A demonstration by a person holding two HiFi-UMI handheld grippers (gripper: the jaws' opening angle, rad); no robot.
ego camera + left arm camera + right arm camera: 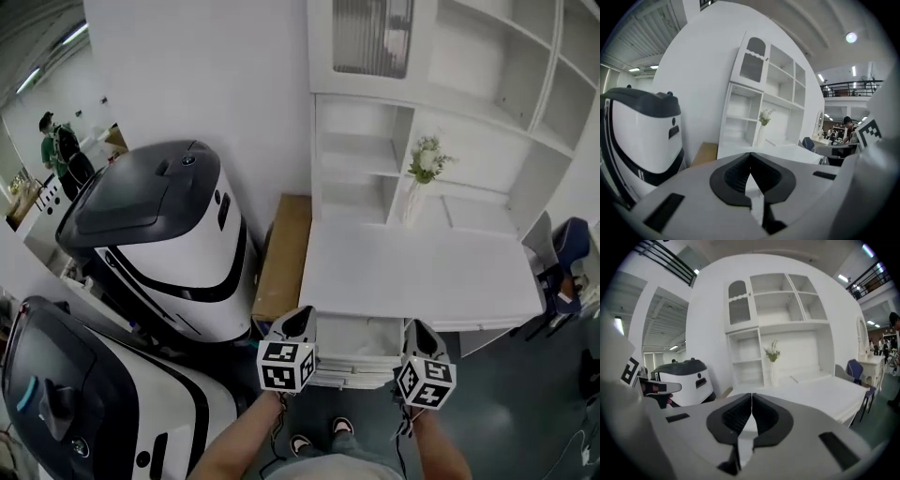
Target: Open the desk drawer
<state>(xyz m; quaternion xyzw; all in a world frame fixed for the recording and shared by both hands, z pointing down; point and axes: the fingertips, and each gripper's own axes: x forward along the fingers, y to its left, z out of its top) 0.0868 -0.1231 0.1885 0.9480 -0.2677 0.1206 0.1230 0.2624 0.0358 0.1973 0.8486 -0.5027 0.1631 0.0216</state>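
Observation:
The white desk (412, 272) with its shelf hutch stands ahead of me. Its drawer (356, 349) sticks out from under the front edge, and I can see its pale inside from above. My left gripper (300, 321) hovers at the drawer's left corner and my right gripper (419, 330) at its right corner, both above it and touching nothing. In the left gripper view the left gripper (750, 154) has its tips together with nothing between them. The right gripper (751, 394) looks the same, and the desk top (811, 390) lies beyond it.
A vase of white flowers (424, 169) stands at the back of the desk. A brown board (284, 253) leans left of it. Two large white-and-black machines (159, 234) (84, 403) fill the left side. A blue chair (567, 253) sits right. A person (61, 150) stands far left.

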